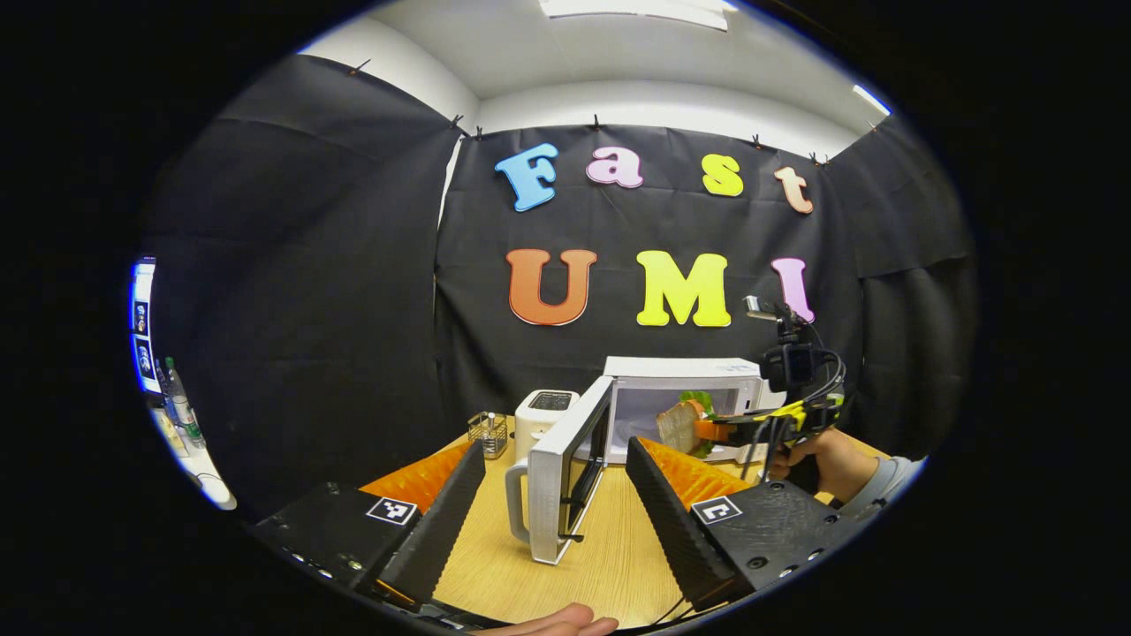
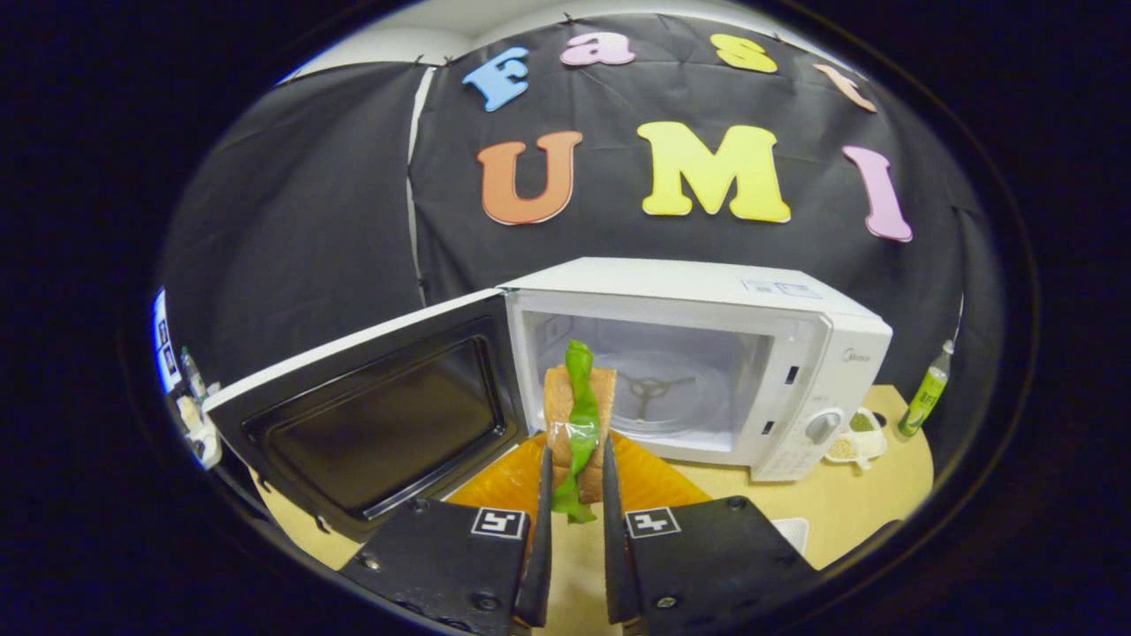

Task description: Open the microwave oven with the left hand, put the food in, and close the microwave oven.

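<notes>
Step in hand: putting the food in. The white microwave oven (image 2: 707, 371) stands on the pale wooden bench (image 1: 610, 548) with its dark-windowed door (image 2: 371, 415) swung fully out to the oven's left, so opening is done.

Right claw (image 2: 574, 495): clenched on a sandwich of brown bread slices with a green lettuce leaf (image 2: 579, 415), held upright on edge between both fingers, just outside the cavity mouth. In the left gripper view the same sandwich (image 1: 682, 426) hangs at the opening, with the right claw (image 1: 720, 430) and the hand (image 1: 817, 459) holding it behind.

Left claw (image 1: 557, 495): released, fingers spread wide, grasping nothing; it sits back from the door's outer edge with the white handle (image 1: 517, 499) between its fingers' lines.

Next move, as I judge it: carry the sandwich straight in over the sill and set it on the glass turntable (image 2: 654, 389) before letting go (held on edge, it may topple or shed the leaf). Then the left claw must push the door closed.

Surroundings: white toaster (image 1: 546, 415) and small wire basket (image 1: 488, 433) left of the oven; green bottle (image 2: 926, 393) and a small white dish (image 2: 853, 437) at its right. None blocks the path in; the toaster stands near the open door's edge.
</notes>
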### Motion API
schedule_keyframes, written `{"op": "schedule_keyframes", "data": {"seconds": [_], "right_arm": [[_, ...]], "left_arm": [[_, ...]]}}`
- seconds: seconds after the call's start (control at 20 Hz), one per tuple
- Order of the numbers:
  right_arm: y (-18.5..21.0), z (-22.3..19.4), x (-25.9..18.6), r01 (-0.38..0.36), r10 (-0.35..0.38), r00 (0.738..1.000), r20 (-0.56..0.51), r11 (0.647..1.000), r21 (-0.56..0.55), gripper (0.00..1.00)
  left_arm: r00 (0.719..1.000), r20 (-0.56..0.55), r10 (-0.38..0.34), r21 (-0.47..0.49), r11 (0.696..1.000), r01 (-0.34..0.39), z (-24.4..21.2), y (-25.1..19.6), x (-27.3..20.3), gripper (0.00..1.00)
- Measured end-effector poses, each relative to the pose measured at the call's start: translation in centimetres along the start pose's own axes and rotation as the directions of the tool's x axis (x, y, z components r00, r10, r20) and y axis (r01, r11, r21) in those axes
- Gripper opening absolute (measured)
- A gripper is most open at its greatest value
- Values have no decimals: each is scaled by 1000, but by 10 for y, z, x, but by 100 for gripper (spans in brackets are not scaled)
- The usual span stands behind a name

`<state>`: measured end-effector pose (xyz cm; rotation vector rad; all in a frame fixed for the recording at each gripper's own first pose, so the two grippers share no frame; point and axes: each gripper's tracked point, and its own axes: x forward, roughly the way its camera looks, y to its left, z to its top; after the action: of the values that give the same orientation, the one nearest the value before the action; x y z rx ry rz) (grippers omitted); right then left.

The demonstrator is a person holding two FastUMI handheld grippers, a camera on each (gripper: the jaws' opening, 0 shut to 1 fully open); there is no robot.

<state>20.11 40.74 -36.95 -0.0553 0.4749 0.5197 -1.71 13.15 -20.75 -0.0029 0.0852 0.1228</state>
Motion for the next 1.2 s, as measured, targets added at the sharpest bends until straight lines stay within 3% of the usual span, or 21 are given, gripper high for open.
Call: {"op": "schedule_keyframes", "data": {"seconds": [0.05, 0.1, 0.2, 0.35, 0.4, 0.45, 0.55, 0.6, 0.65, 0.7, 0.75, 0.8, 0.85, 0.9, 0.95, 1.0, 1.05, 1.1, 1.2], "right_arm": [[2, -1, 9, 0, 0, 1000, 10, 998, 61, 28], [4, 0, 18, 1, -4, 1000, 23, 992, 124, 22], [-2, 3, 36, 21, -34, 998, 49, 968, 251, 23], [-24, 15, 61, 82, -132, 985, 108, 922, 379, 23], [-33, 18, 69, 101, -167, 978, 126, 904, 416, 29], [-42, 19, 77, 116, -197, 971, 133, 880, 461, 23], [-54, 22, 95, 118, -236, 962, 139, 816, 565, 23], [-56, 25, 105, 101, -244, 958, 149, 777, 622, 30], [-57, 28, 117, 81, -244, 957, 155, 739, 668, 30], [-57, 28, 126, 67, -243, 958, 149, 702, 709, 30], [-58, 27, 137, 63, -253, 957, 142, 659, 749, 30], [-61, 24, 145, 72, -273, 954, 127, 616, 784, 29], [-65, 18, 153, 85, -289, 952, 103, 572, 816, 30], [-68, 17, 158, 72, -309, 945, 105, 510, 857, 30], [-70, 13, 162, 72, -322, 942, 91, 462, 884, 24], [-73, 7, 164, 88, -338, 938, 73, 438, 894, 25], [-74, 3, 168, 98, -344, 937, 63, 433, 896, 25], [-74, -3, 172, 111, -343, 938, 50, 434, 894, 32], [-78, -18, 183, 132, -326, 945, 12, 416, 900, 33]], "left_arm": [[1000, 5, 5, -1, 1000, -5, 2, 2, -1, 96], [1000, 14, 5, -2, 1000, -5, 4, 4, 1, 96], [1000, 30, 6, -7, 1000, -6, 9, 8, 1, 96], [999, 18, 27, 6, 1000, -27, 5, 19, 8, 96], [999, 13, 39, 9, 999, -39, 3, 24, 9, 96], [999, 11, 36, 10, 999, -36, 3, 24, 9, 96], [999, 15, 33, 9, 999, -33, 3, 25, 10, 96], [999, 16, 31, 11, 999, -31, 3, 26, 10, 96], [999, 13, 35, 13, 999, -35, 2, 28, 11, 86], [999, 8, 40, 16, 999, -40, 1, 30, 13, 86], [999, 4, 47, 21, 999, -47, 0, 30, 14, 86], [998, 2, 56, 23, 998, -56, -1, 32, 15, 96], [998, -1, 64, 24, 998, -64, -2, 33, 17, 96], [998, -7, 68, 25, 997, -67, -3, 34, 17, 86], [997, -14, 72, 24, 997, -72, -5, 35, 18, 86], [997, -19, 75, 24, 997, -75, -7, 37, 18, 86], [997, -21, 79, 25, 997, -79, -8, 38, 20, 96], [996, -21, 84, 24, 996, -83, -9, 40, 19, 96], [996, -20, 91, 19, 996, -91, -10, 44, 20, 96]]}}
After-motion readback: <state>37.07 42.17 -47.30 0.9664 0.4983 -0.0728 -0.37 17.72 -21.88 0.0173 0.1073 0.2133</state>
